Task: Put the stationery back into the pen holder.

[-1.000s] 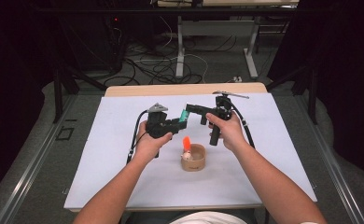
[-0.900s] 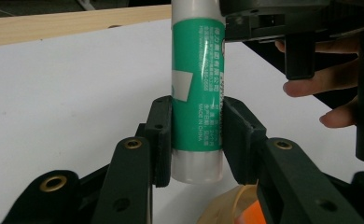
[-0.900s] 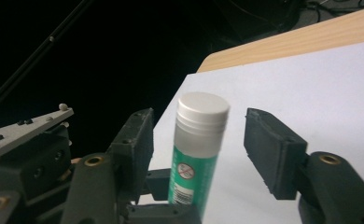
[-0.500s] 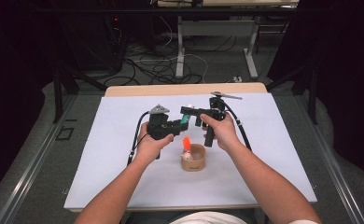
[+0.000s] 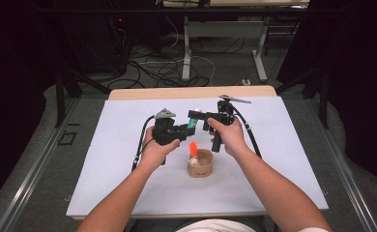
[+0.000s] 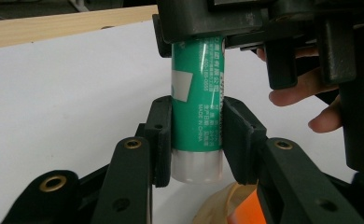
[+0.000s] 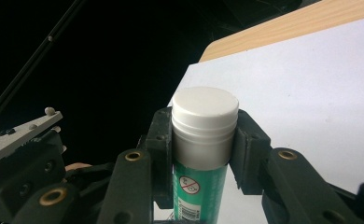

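Two hand-held grippers share one glue stick [image 5: 192, 123], held in the air above the white table [image 5: 104, 174], just behind a small wooden cup [image 5: 200, 163] with an orange thing [image 5: 193, 147] standing in it. The left hand-held gripper [image 6: 196, 135] clamps the green barrel near its bottom end, pads pressed flat on both sides of the label. The right hand-held gripper [image 7: 204, 140] has just been closing its jaws, and in the right gripper view its pads now sit against the white cap [image 7: 205, 122], on the ribbed collar just above the green body. The stick looks light and stiff, a hard plastic tube that should not deform under the pads. Its glossy printed skin is probably slick, so a grip across the round barrel could let it twist or slide if the squeeze is weak. The ribs on the cap give better purchase than the smooth body. For pulling the cap off, the sensible holds seem to be those already taken: low on the barrel with one gripper, on the ribbed part of the cap with the other, pulling straight along the stick's axis rather than bending it.
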